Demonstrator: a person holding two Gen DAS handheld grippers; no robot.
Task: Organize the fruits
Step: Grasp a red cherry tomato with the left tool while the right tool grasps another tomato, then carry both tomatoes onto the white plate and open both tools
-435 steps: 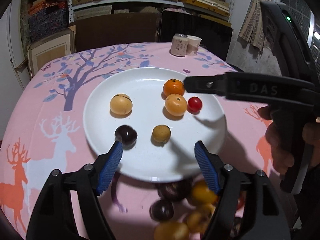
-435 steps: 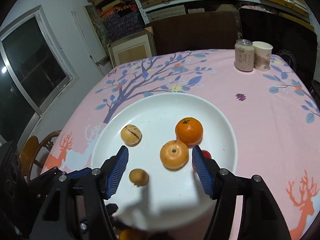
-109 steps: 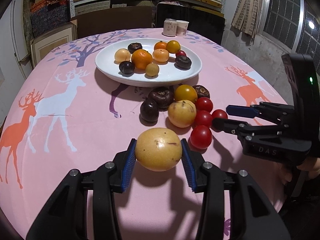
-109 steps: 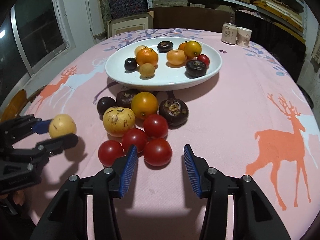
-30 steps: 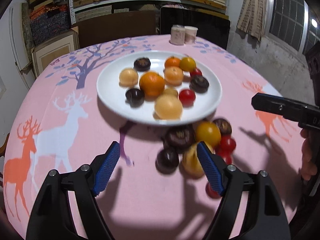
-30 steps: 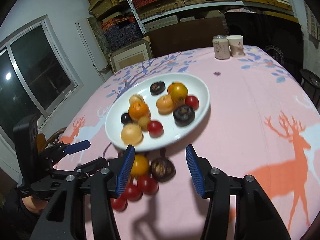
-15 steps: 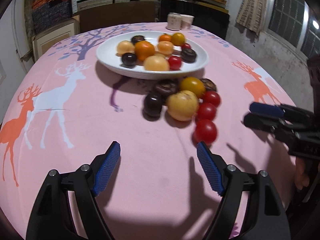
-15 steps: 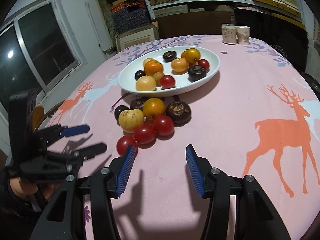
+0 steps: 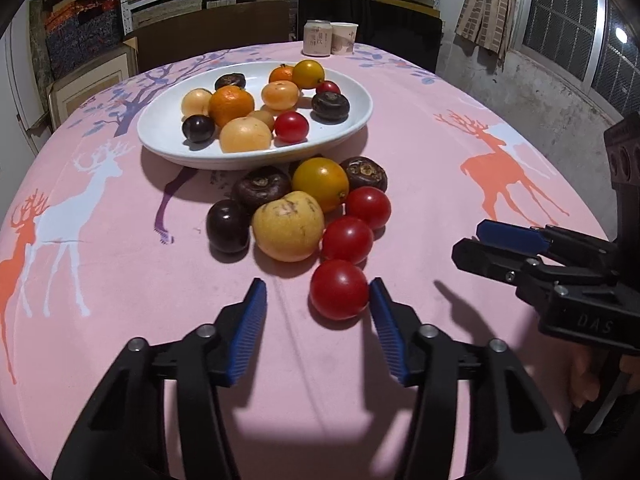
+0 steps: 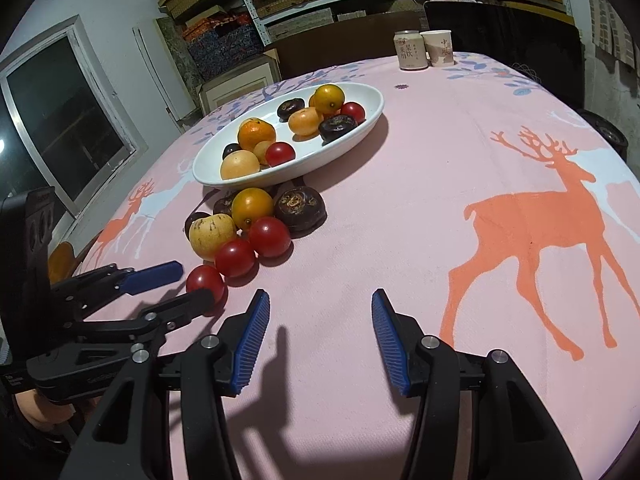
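Observation:
A white plate holds several fruits: oranges, yellow fruits, dark fruits and red tomatoes. In front of it a loose pile lies on the pink cloth: a yellow pear-like fruit, an orange, dark fruits and three red tomatoes. My left gripper is open, its jaws on either side of the nearest tomato, which rests on the cloth against the right jaw. My right gripper is open and empty over bare cloth, right of the pile. The nearest tomato also shows in the right wrist view.
A can and a paper cup stand at the table's far edge. Dark chairs and shelves with boxes lie behind. The pink deer-print cloth covers the round table.
My left gripper has moved forward and down toward the pile, so the nearest red tomato now lies between its open jaws. The right gripper has lowered closer to the cloth.

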